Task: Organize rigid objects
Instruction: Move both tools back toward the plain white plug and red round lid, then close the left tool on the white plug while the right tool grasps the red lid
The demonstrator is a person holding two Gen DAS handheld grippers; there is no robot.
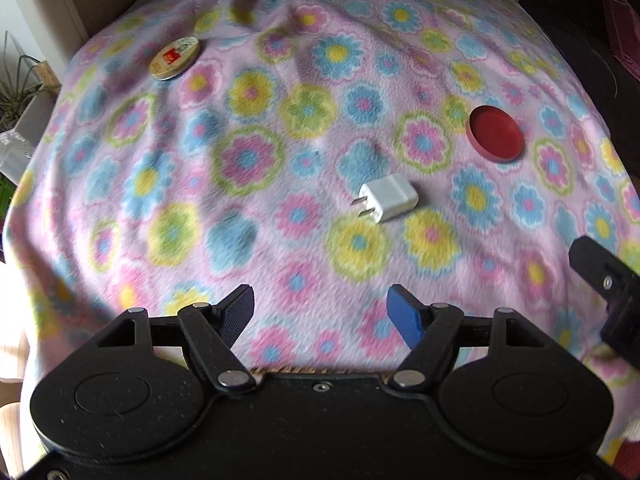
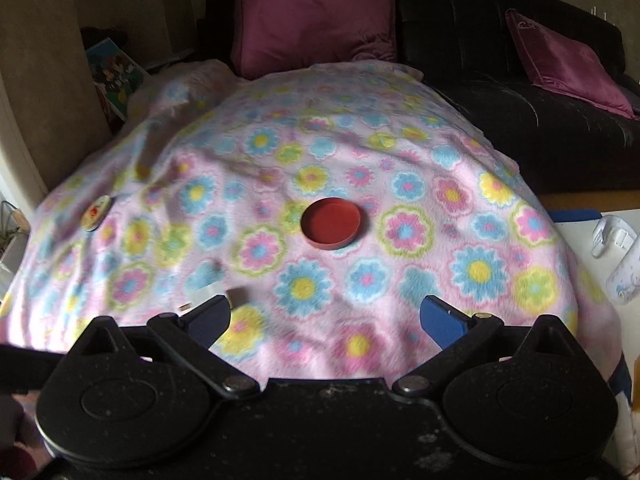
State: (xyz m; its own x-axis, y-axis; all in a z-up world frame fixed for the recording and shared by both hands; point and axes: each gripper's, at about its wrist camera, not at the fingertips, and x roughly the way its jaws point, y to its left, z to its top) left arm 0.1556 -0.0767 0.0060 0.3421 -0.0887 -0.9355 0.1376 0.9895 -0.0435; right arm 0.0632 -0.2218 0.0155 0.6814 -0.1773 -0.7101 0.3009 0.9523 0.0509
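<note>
A white plug charger lies on the flowered blanket, prongs to the left, just ahead of my open, empty left gripper. A red round lid lies open side up to its right. A small round tin with a red label lies at the far left. In the right wrist view my right gripper is open and empty; the red lid lies ahead of it, the charger sits blurred by its left finger, and the tin is far left.
The right gripper's black body shows at the right edge of the left wrist view. A black sofa with magenta cushions stands behind the blanket. A potted plant is at the left; white items lie at the right.
</note>
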